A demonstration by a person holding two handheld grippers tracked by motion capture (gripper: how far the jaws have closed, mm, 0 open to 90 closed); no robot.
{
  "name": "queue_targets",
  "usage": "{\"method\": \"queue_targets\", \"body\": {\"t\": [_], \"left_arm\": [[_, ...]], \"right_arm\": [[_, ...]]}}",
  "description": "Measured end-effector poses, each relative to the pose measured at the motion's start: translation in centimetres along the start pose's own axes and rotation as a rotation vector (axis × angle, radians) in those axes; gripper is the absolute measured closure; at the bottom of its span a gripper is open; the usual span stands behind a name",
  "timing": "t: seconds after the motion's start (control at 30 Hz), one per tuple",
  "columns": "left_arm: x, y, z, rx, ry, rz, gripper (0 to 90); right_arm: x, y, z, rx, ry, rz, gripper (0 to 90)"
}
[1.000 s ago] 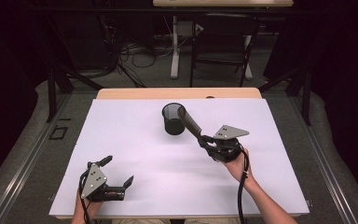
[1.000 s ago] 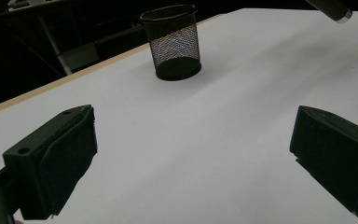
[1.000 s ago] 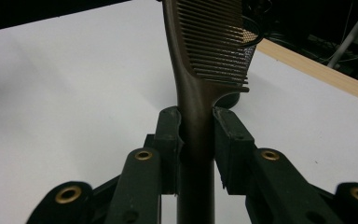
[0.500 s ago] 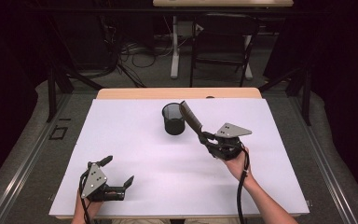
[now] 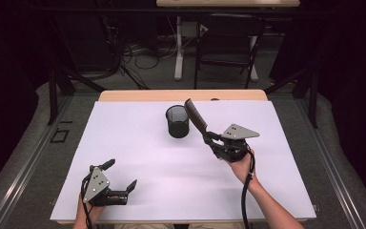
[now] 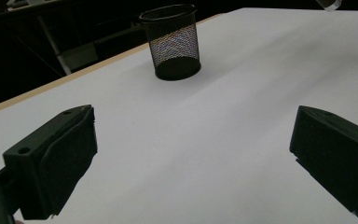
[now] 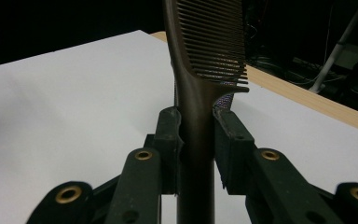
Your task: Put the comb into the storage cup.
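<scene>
A black mesh cup (image 5: pixel 178 121) stands upright on the white table top (image 5: pixel 124 138), towards the back middle. My right gripper (image 5: pixel 208 138) is shut on the handle of a dark brown comb (image 5: pixel 196 116); the comb slants up and left, its toothed end above the cup's right side. In the right gripper view the comb (image 7: pixel 205 51) rises between the pads (image 7: pixel 170 140) of my right gripper (image 7: pixel 196 140), teeth pointing right. My left gripper (image 5: pixel 119 176) rests near the front left edge, open and holding nothing. In the left gripper view the cup (image 6: pixel 172 42) stands far beyond my left gripper (image 6: pixel 191 158).
A bare wooden strip (image 5: pixel 181 95) runs along the table's far edge. Beyond it on the floor are a dark folding chair (image 5: pixel 228 43), a white desk leg (image 5: pixel 177 47) and loose cables (image 5: pixel 138 57). Dark floor drops away on both sides of the table.
My right gripper has lifted and drawn slightly right, raising the comb's toothed end from beside the cup's rim to above it. The left gripper has stayed put.
</scene>
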State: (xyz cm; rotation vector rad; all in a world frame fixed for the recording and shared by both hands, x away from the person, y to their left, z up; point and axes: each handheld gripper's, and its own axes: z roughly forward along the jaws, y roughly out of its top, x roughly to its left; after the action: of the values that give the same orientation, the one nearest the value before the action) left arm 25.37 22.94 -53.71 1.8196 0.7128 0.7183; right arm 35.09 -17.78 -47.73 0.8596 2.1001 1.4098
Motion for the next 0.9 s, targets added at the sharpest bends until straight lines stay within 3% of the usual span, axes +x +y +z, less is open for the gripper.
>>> {"method": "queue_targets", "body": {"t": [0.9], "left_arm": [[0.2,0.0,-0.1,-0.005,0.011,-0.01,0.9]], "right_arm": [[-0.4,1.3,1.4,-0.055,0.0,0.022,72.8]]}}
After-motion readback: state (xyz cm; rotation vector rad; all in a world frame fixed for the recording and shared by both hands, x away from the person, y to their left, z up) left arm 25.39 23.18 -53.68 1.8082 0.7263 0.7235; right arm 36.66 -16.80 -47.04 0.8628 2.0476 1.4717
